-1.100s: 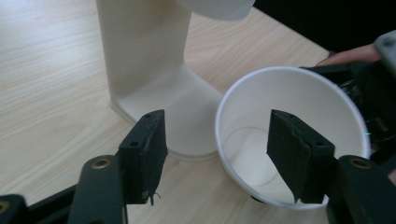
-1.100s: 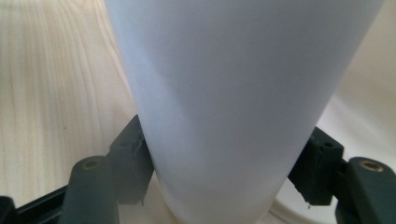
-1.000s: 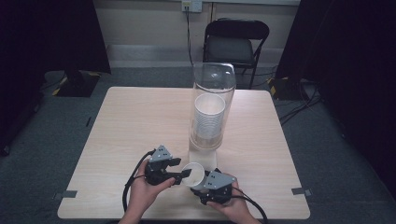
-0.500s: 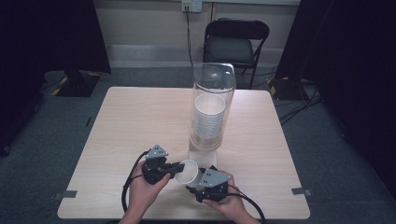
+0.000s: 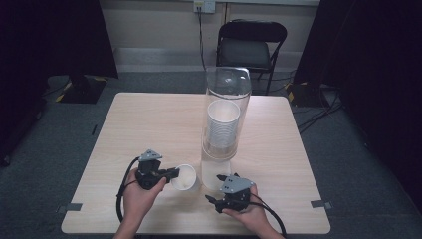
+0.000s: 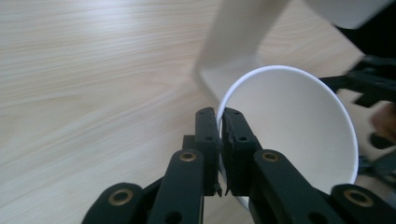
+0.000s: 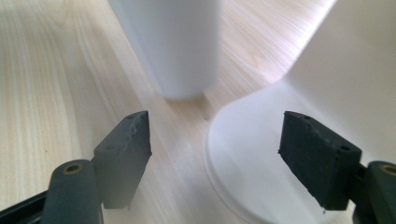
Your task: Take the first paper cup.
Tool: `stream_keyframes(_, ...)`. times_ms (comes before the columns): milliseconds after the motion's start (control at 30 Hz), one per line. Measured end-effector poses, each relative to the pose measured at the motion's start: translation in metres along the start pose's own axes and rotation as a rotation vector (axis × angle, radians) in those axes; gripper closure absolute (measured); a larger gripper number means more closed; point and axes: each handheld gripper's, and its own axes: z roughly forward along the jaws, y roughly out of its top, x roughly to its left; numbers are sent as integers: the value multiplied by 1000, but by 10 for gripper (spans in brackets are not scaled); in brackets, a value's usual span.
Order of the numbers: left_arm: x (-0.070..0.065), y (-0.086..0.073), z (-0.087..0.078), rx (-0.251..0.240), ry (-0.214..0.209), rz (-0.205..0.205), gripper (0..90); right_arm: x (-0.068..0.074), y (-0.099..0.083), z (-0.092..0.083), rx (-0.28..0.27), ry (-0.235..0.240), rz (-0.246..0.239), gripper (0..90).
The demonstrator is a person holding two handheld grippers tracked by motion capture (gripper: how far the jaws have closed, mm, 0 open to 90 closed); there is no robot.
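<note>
A white paper cup stands near the table's front edge, left of the dispenser's white base. My left gripper is shut on the cup's rim, and in the left gripper view its jaws pinch the thin wall of the cup. My right gripper lies right of the cup. Its jaws have just been opening and stand open with nothing between them. Ahead of them is the cup's outer wall, and the dispenser base is at the right.
A tall clear tube holding a stack of several white cups rises from the base at mid-table. A black chair stands beyond the far edge. The wooden tabletop is bare to the left.
The left gripper closed on the cup's rim and drew the cup leftward, away from the dispenser base. The right gripper's jaws spread apart and the cup left them.
</note>
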Motion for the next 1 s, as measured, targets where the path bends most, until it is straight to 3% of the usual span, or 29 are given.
stream_keyframes(67, 7, 0, -2, -1, 40, -11, 859, -6, -3, -5, 2, -6, 23, 247)
stream_keyframes(100, 15, 2, -4, -6, 81, -29, 859, -9, -4, -7, 2, -14, 32, 246)
stream_keyframes(200, 22, 6, -5, -3, 115, -38, 858, -17, -8, -13, 2, -34, 58, 241)
stream_keyframes(233, 26, 9, -4, 5, 158, -31, 858, -19, -9, -14, 1, -40, 67, 240)
stream_keyframes(433, 34, 17, -1, 15, 181, -41, 851, -28, -16, -19, -8, -48, 118, 234)
stream_keyframes(533, 39, 17, 0, 21, 176, -48, 818, -30, -17, -19, -5, -55, 121, 229)
stream_keyframes(633, 39, 16, -1, -21, 151, -59, 646, -31, -19, -20, -6, -54, 133, 228)
stream_keyframes(667, 39, 16, -2, -39, 131, -64, 646, -31, -19, -20, -6, -54, 133, 228)
stream_keyframes(700, 37, 15, -6, -67, 105, -55, 531, -31, -19, -20, -1, -55, 134, 229)
stream_keyframes(800, 37, 10, -12, -94, 76, -36, 414, -32, -20, -21, 5, -58, 141, 229)
stream_keyframes(900, 41, -3, -22, -133, 53, -30, 349, -35, -22, -22, 7, -68, 148, 227)
stream_keyframes(933, 42, -9, -25, -152, 44, -5, 347, -35, -23, -23, 7, -71, 155, 226)
stream_keyframes(1000, 47, -21, -30, -144, 25, 34, 346, -37, -23, -23, 4, -72, 161, 221)
